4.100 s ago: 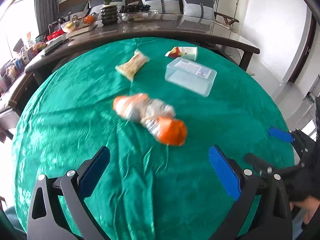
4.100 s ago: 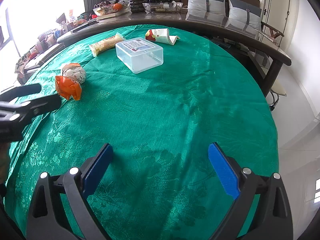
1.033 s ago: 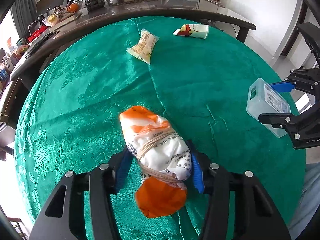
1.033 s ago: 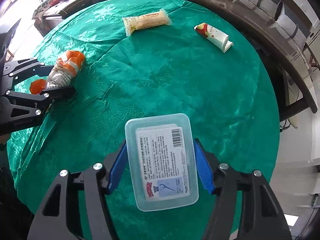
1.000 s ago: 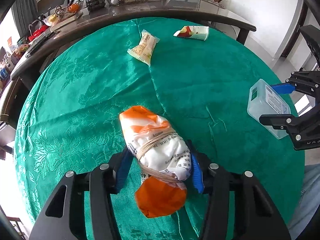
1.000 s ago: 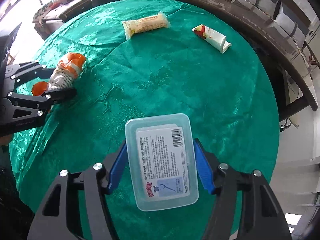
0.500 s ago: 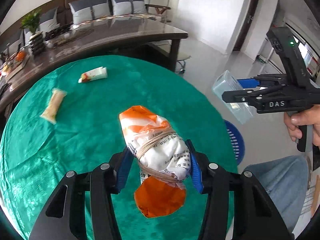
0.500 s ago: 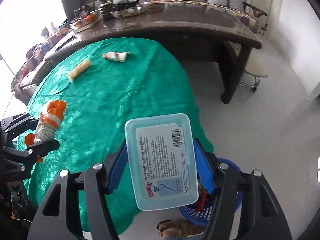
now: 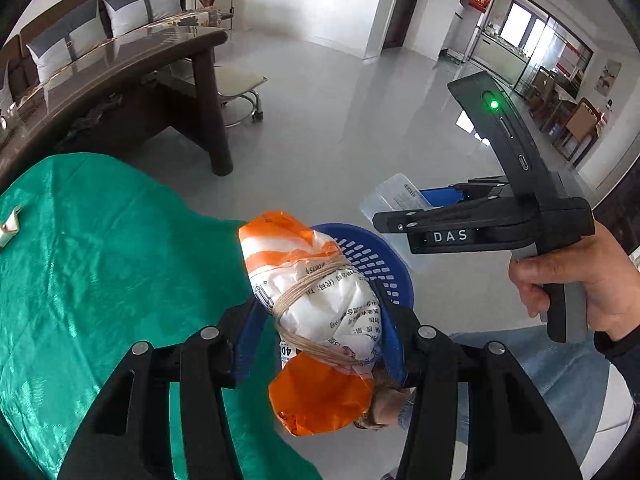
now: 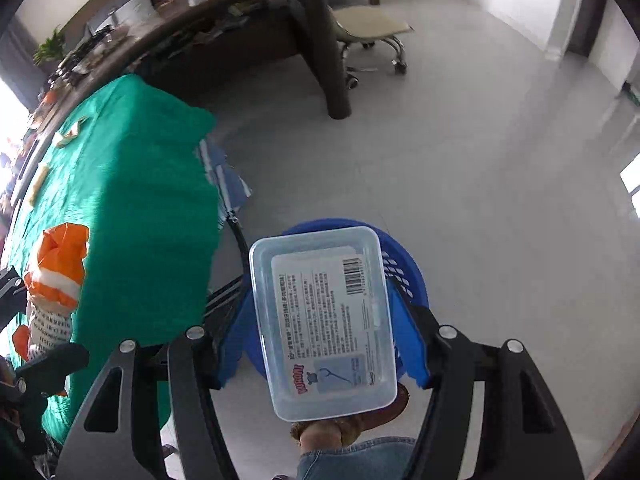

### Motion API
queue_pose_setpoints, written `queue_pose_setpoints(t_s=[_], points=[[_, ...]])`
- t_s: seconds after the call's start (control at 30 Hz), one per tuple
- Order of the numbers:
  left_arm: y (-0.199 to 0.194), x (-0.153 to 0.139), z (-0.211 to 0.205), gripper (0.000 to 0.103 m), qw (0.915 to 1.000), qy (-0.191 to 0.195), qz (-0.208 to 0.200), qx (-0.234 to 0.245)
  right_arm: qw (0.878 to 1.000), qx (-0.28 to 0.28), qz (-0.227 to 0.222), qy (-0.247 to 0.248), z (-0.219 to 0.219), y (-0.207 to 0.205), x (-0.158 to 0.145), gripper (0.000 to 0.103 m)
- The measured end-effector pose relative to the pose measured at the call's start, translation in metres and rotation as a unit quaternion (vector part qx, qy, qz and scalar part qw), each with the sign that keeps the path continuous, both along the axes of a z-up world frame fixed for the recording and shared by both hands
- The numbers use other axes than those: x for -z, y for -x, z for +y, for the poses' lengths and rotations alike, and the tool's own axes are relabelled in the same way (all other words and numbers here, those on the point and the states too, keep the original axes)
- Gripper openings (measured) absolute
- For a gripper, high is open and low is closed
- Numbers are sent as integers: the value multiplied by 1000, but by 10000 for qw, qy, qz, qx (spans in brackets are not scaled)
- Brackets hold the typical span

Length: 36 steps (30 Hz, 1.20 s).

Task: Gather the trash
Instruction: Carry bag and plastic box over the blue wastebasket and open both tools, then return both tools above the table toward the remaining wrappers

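**Both loads now hanging over the bin**

A second ago both tongs were above the green cloth point(image 10: 120, 184); now they are swinging out over the floor. The left tongs point(image 9: 320, 328) are gripping one orange-and-white bundle point(image 9: 316, 300), and the right tongs point(image 10: 320, 332) are clamping one clear plastic box point(image 10: 324, 320). One blue basket point(image 10: 404, 268) is sitting just beyond and below both sets of tips, so dropping looks imminent. A few wrappers are lying behind on the cloth; their number is unclear.

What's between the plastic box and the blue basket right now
Nothing but air: in the right wrist view the box, clamped in the right hand-held gripper, hangs directly over the basket.
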<state>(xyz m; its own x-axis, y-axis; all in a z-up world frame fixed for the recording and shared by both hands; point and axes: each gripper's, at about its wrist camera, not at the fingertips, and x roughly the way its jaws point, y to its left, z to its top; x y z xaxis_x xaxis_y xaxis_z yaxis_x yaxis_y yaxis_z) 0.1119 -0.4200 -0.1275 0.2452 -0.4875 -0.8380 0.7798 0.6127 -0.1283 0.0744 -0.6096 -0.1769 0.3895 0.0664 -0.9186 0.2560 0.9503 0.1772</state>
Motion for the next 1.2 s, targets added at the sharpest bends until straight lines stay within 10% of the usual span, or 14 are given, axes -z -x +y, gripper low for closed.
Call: queue_pose_setpoints(t_s=[0.33, 0.4, 0.5, 0.93, 1.2], points=[[-15, 65, -61, 52, 9992, -289, 238, 138, 9958, 571, 166, -696, -45, 4, 53, 63], [-16, 75, -69, 54, 9991, -305, 258, 170, 9950, 566, 153, -807, -48, 0, 57, 77], [-17, 84, -77, 85, 9994, -312, 151, 67, 9921, 765, 49, -992, -58, 4, 60, 84], [13, 0, 2, 98, 9916, 523, -1026, -592, 9866, 863, -1387, -47, -33, 29, -19, 98], [18, -36, 98, 98, 9789, 254, -1390, -1474, 9730, 194, -2198, 672, 49, 34, -60, 98]])
